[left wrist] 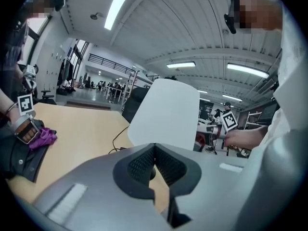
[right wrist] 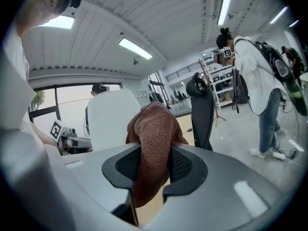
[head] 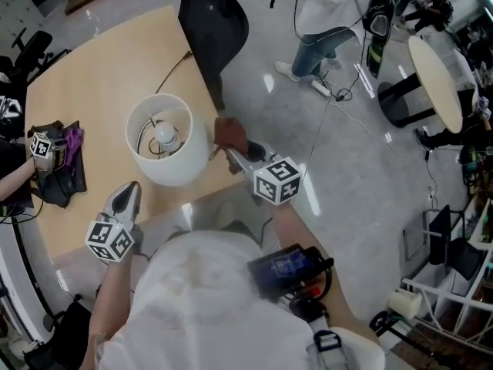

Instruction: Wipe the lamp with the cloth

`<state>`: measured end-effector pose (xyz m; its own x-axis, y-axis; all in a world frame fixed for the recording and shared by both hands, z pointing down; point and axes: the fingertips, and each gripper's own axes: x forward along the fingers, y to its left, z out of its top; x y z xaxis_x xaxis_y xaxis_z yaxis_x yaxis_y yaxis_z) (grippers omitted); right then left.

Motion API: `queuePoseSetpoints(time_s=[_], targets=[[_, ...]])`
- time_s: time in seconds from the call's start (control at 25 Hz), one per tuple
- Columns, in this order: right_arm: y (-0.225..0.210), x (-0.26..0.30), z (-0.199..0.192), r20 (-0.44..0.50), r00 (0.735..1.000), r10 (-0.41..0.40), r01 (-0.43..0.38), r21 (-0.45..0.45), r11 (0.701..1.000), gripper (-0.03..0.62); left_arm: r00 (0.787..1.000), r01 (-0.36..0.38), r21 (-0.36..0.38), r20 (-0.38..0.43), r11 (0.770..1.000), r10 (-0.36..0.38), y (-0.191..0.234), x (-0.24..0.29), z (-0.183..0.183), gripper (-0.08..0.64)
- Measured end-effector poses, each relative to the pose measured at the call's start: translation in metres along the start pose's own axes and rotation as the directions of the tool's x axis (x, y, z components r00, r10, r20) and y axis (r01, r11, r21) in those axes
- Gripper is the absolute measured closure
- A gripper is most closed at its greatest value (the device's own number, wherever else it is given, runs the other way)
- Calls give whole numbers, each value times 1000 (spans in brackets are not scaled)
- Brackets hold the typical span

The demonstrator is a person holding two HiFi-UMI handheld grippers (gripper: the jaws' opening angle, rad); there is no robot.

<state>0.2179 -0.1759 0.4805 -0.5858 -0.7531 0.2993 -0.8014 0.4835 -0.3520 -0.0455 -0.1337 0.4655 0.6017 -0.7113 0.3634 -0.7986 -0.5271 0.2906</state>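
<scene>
Right jaws: the right gripper [right wrist: 155,153] pinches the cloth [right wrist: 154,129] between its pads, and a brown, nubbly fold bulges up past the tips.
Left jaws: the left gripper [left wrist: 154,147] has its tips pressed together with nothing between them.
Cloth's place: in the head view it sits at 3 o'clock from the lamp [head: 166,160], just beside the shade. Whether it touches cannot be told.
Left gripper's place: at 7 o'clock from the lamp, near the shade but apart from it, tips pointing toward it.
Lamp's place: upright on the light wooden table [head: 85,75], near the edge closest to the person.
Head view alone shows: the shade's open top, with the bulb [head: 166,135] and a thin wire frame inside.
Gripper views alone show: the shade's outer wall from the side, plain white and narrowing toward the top.
Left gripper view alone shows: a dark cord [left wrist: 116,139] trailing over the table at 7 o'clock from the shade.
</scene>
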Motion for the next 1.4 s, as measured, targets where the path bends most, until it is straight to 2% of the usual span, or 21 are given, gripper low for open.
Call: queuePoseSetpoints(time_s=[0.12,0.24,0.36,0.44,0.64,1.0,1.16,1.24,1.32,1.4], targets=[[17,-2,62,115,988,103,-97,-59,994,456,1000,-17,-6,5,1000,17,-5,3,-1,558],[43,6,105,165,963,213,-192,-135,972,456,999,-33,-10,17,999,34,-5,3,-1,558],[61,15,115,151,942,301,-274,-178,945,456,998,-54,-10,26,999,54,-6,1,0,558],[63,17,110,132,935,330,-305,-179,935,456,997,-65,-13,29,998,65,-9,3,-1,558],[54,19,93,106,935,339,-322,-148,935,456,995,-97,-17,27,995,98,-10,-3,0,558],[20,36,20,-87,957,278,-287,-126,950,456,991,-130,-15,40,991,130,-12,-5,9,558],[2,42,-16,-211,941,266,-289,-84,954,456,988,-148,-21,33,989,149,-11,-5,6,558],[-7,43,-26,-262,933,247,-279,-91,956,456,987,-159,-23,32,987,159,-11,-5,5,558],[-17,43,-23,-264,937,230,-262,-93,961,456,985,-170,-22,35,985,170,-14,-5,6,558],[-23,42,-3,-197,946,257,-270,-45,962,456,983,-181,-19,38,983,181,-17,-5,8,558]])
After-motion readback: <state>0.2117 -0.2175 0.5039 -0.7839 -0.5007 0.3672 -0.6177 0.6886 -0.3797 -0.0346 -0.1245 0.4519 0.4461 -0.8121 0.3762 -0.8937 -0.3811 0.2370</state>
